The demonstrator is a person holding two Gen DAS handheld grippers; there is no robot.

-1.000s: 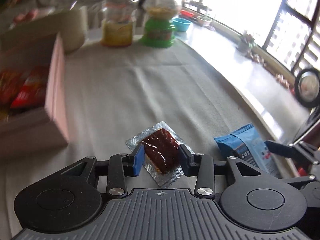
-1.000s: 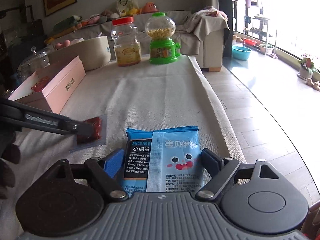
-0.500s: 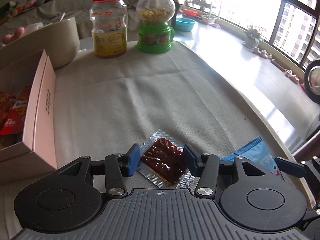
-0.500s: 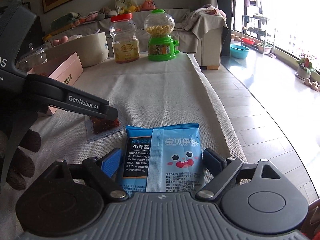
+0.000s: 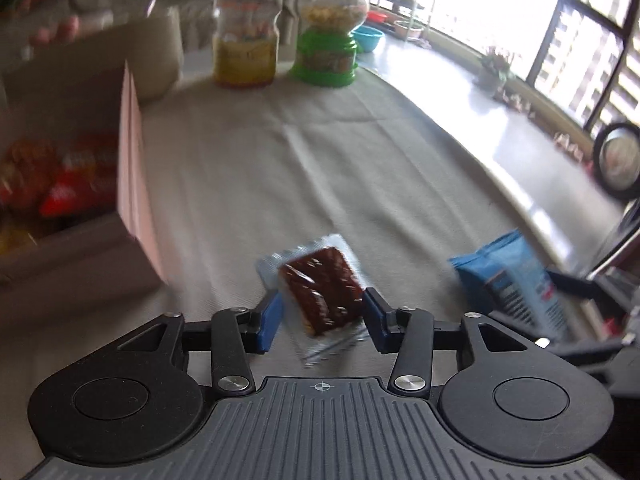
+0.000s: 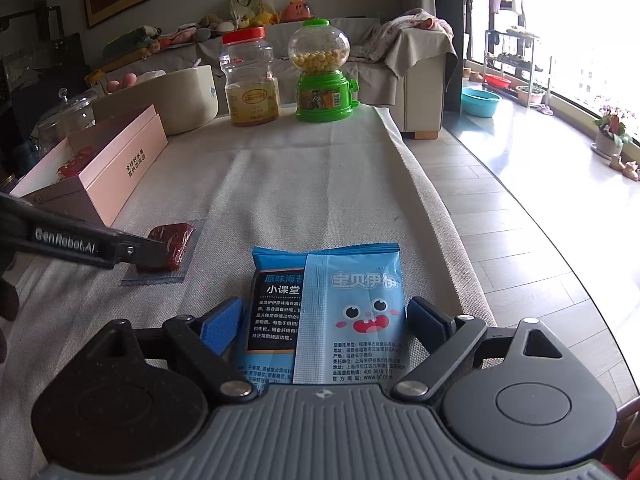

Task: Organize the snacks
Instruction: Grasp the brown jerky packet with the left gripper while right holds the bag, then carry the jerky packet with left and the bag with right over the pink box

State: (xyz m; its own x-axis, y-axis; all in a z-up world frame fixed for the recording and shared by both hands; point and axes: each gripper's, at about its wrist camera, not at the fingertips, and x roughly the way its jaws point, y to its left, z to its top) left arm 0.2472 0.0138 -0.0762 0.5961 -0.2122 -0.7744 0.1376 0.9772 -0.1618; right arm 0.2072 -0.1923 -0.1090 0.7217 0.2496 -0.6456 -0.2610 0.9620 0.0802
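Presently, at the near end of the cloth-covered bench [image 6: 300, 184]. Left claw [image 5: 322, 314]: spread, jaws just now closing in a little, straddling the dark red snack packet [image 5: 320, 296] without pressing on it, as far as the blur allows. Lies flat on the cloth, a little short of the open pink box [image 6: 120, 160] with red packets inside. Looks light and thin: a soft, glossy slab sealed in a clear wrapper with a wide crimped margin. Probably slick, and apt to slide or flop if taken by the margin alone. Better taken across the slab itself, on its two long edges, with a modest squeeze. Right claw [image 6: 324, 320]: spread wide, either side of the blue snack packet [image 6: 348, 308], a small gap at each pad, no pinch. Puffy, crinkly, likely near weightless; brittle contents probable, so gentle pressure across the middle, never a hard clamp.
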